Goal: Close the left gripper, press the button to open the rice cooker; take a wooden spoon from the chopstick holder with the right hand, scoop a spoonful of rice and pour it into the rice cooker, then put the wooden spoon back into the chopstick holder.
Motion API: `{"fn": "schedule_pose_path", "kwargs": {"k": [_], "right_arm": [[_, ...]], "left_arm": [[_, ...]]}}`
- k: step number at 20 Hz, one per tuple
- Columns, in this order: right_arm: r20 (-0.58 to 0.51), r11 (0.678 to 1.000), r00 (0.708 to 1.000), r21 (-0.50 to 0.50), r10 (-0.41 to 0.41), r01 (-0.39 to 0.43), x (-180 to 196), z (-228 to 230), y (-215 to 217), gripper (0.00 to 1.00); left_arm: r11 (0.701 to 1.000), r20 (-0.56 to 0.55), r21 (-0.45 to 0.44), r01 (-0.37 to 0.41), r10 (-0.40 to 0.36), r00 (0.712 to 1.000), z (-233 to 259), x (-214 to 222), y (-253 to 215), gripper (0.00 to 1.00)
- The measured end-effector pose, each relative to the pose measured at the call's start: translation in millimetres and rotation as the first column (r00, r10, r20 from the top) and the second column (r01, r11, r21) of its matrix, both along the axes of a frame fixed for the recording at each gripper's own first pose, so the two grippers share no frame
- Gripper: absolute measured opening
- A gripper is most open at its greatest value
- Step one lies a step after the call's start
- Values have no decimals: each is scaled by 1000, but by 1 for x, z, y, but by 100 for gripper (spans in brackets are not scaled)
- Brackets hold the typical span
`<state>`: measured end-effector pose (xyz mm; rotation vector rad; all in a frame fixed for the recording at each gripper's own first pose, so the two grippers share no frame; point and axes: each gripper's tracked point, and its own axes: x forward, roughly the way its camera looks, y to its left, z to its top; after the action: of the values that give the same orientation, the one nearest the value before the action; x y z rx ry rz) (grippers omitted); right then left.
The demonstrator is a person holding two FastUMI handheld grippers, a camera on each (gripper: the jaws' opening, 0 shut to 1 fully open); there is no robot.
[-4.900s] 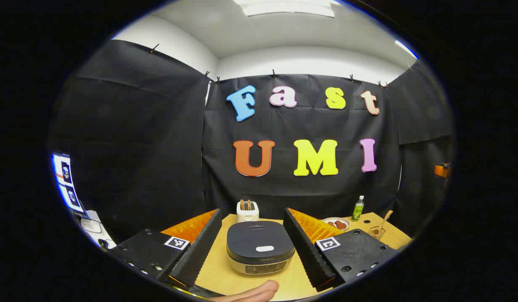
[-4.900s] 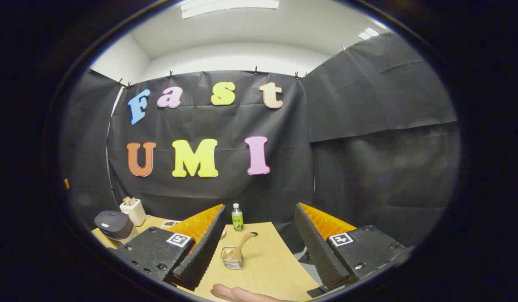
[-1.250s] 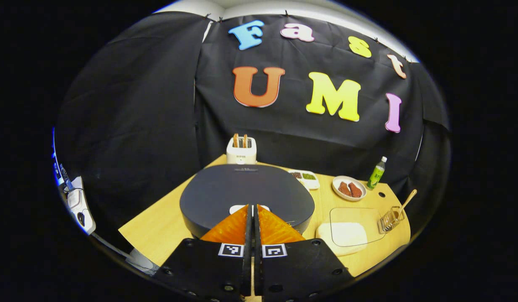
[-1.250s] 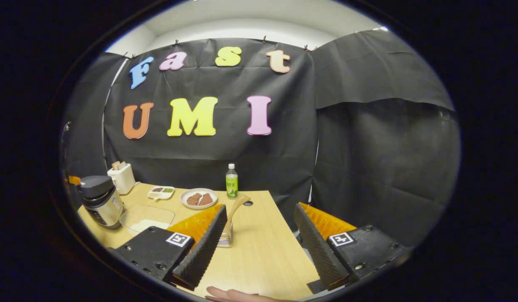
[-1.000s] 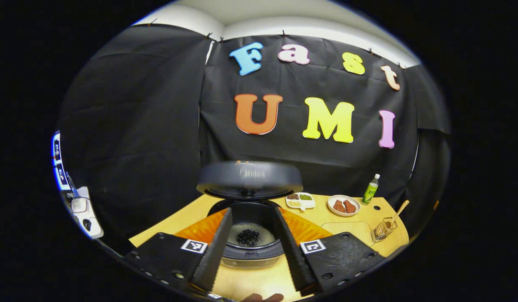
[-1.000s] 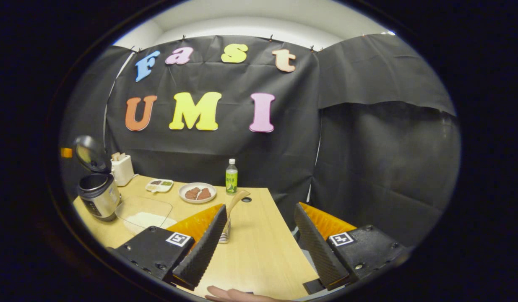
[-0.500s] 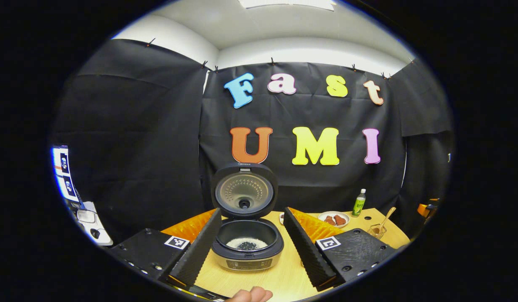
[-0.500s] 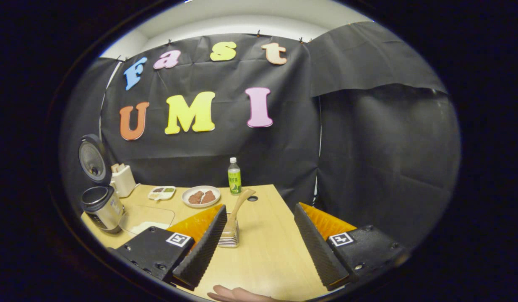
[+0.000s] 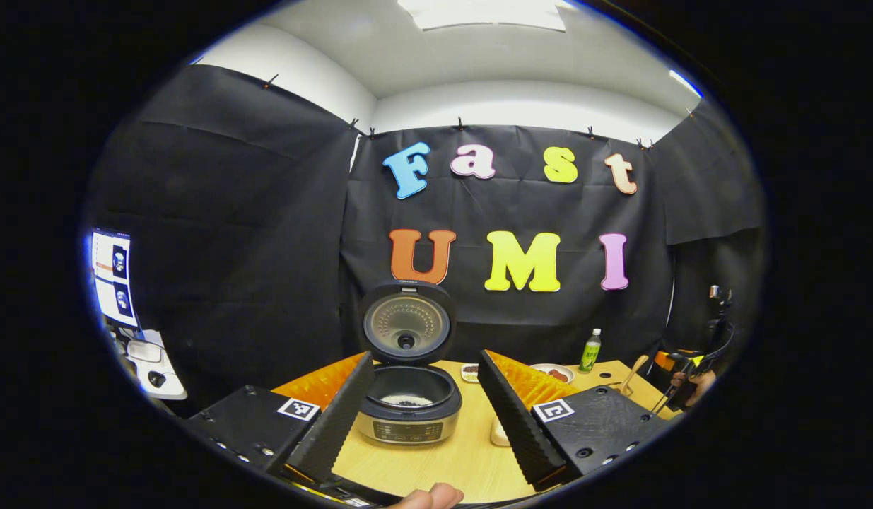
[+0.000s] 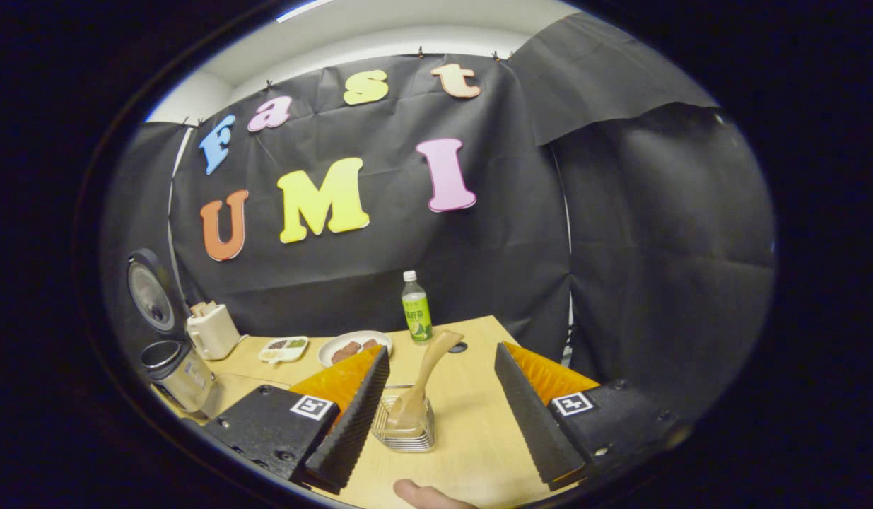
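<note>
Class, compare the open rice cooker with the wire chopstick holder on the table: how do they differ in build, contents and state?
The dark rice cooker is solid-walled with a hinged lid raised upright; the wire chopstick holder is a see-through mesh basket with no lid. The cooker holds white rice with dark grains; the holder holds a leaning wooden spoon. Both stand open-topped on the wooden table.

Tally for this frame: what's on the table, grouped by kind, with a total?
Appliances: 2, rice cooker with lid up, toaster.
Dishes: 2, plate, divided snack tray.
Bottles: 1, green bottle.
Utensil sets: 2, wooden spoon, chopstick holder.
Total: 7.
</note>
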<state>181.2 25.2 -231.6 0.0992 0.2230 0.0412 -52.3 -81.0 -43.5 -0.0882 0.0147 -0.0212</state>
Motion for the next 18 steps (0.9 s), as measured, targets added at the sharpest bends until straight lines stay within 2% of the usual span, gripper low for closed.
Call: {"fn": "schedule_pose_path", "kwargs": {"k": [2, 5, 6, 7, 10, 13, 14, 15, 16, 18], "right_arm": [[-40, 1000, 999, -10, 12, -12, 12, -17, 0, 97], [-39, 998, 999, 58, 22, -20, 26, -27, 5, 97], [-26, 996, 999, 79, 31, -29, 31, -28, 9, 92], [-16, 996, 1000, 88, 24, -22, 37, -32, 13, 97], [-48, 998, 999, 59, 19, -17, 56, -51, 20, 97], [-73, 996, 995, 59, 69, -65, 71, -63, 36, 98], [-75, 997, 996, 57, 50, -46, 77, -66, 34, 97], [-88, 998, 996, 47, 35, -31, 83, -73, 33, 92], [-96, 998, 995, 61, 35, -29, 87, -77, 36, 97], [-125, 994, 991, 97, 55, -43, 95, -81, 47, 97]], "left_arm": [[1000, -29, 2, -17, 17, 999, -12, -9, 5, 94], [999, -30, 12, -38, 38, 999, -10, -19, 10, 94], [999, -26, 13, -36, 36, 999, -10, -20, 8, 94], [999, -24, 16, -32, 32, 999, -11, -21, 8, 94], [999, -28, 33, -11, 12, 1000, -13, -27, 0, 94], [996, -26, 82, -37, 39, 999, -17, -29, 5, 94], [995, -22, 94, -42, 45, 999, -18, -32, 5, 95], [994, -19, 100, -43, 45, 999, -17, -33, 4, 95], [994, -20, 103, -37, 40, 999, -18, -34, 2, 94], [994, -21, 108, -25, 28, 999, -20, -35, -2, 94]]}}
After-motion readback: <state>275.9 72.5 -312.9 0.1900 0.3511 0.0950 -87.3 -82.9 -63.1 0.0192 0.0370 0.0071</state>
